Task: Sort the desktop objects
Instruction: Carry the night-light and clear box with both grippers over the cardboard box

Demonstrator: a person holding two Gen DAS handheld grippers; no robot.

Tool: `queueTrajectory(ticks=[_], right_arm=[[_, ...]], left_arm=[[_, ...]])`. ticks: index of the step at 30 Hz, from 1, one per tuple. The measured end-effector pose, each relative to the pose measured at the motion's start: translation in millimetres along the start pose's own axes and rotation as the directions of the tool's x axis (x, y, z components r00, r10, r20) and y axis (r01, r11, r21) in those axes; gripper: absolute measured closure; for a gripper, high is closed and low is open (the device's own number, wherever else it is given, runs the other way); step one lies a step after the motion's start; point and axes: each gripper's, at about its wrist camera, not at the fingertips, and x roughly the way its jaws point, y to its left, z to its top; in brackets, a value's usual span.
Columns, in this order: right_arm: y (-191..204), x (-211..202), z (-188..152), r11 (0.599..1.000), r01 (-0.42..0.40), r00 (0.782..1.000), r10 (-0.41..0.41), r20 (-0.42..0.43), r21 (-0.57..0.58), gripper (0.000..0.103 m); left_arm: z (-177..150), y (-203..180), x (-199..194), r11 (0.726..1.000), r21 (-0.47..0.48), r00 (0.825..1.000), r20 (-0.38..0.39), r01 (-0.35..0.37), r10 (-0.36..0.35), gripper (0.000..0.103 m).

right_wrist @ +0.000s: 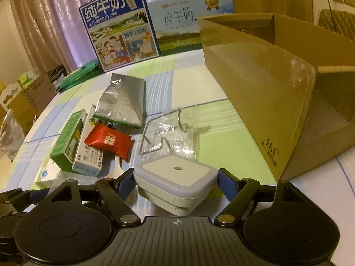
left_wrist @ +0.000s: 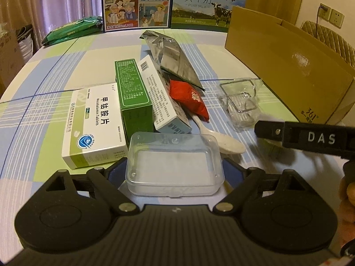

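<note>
My left gripper (left_wrist: 175,168) is shut on a clear plastic case (left_wrist: 174,155), held low over the checked tablecloth. My right gripper (right_wrist: 176,181) is shut on a square white-and-grey device (right_wrist: 177,173) that sits tilted between the pads. The right gripper's black side (left_wrist: 310,137) shows at the right of the left wrist view. On the table ahead lie a white-green tablet box (left_wrist: 95,122), a green box (left_wrist: 133,93), a white-blue box (left_wrist: 164,97), a red packet (left_wrist: 188,97), a silver foil bag (left_wrist: 175,55), a white spoon (left_wrist: 224,144) and clear packaging with a wire (left_wrist: 241,102).
An open cardboard box (right_wrist: 266,88) stands at the right, its open top facing up. Two milk cartons (right_wrist: 119,33) (right_wrist: 190,22) stand at the table's far edge, with green packets (left_wrist: 73,28) at the far left. A hand (left_wrist: 348,190) shows at the right edge.
</note>
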Motion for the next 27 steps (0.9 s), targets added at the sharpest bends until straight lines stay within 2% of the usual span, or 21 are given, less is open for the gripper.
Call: queueTrajectory(ticks=[5, 14, 27], right_arm=[[1.9, -5.1, 2.3, 1.0, 0.006, 1.0, -0.005, 0.022, -0.018, 0.027], [-0.3, -5.7, 2.5, 1.0, 0.002, 1.0, -0.002, 0.012, -0.005, 0.027], [5.3, -39.7, 4.8, 0.998, 0.0, 0.997, 0.005, 0.08, -0.056, 0.027]], left_arm=[[0.5, -0.8, 0.3, 1.0, -0.001, 1.0, 0.0, -0.004, 0.004, 0.016], [0.0, -2.0, 0.1, 1.0, 0.002, 0.999, -0.011, -0.03, 0.031, 0.02], [9.6, -6.1, -37.0, 1.0, -0.008, 0.999, 0.044, -0.017, 0.017, 0.02]])
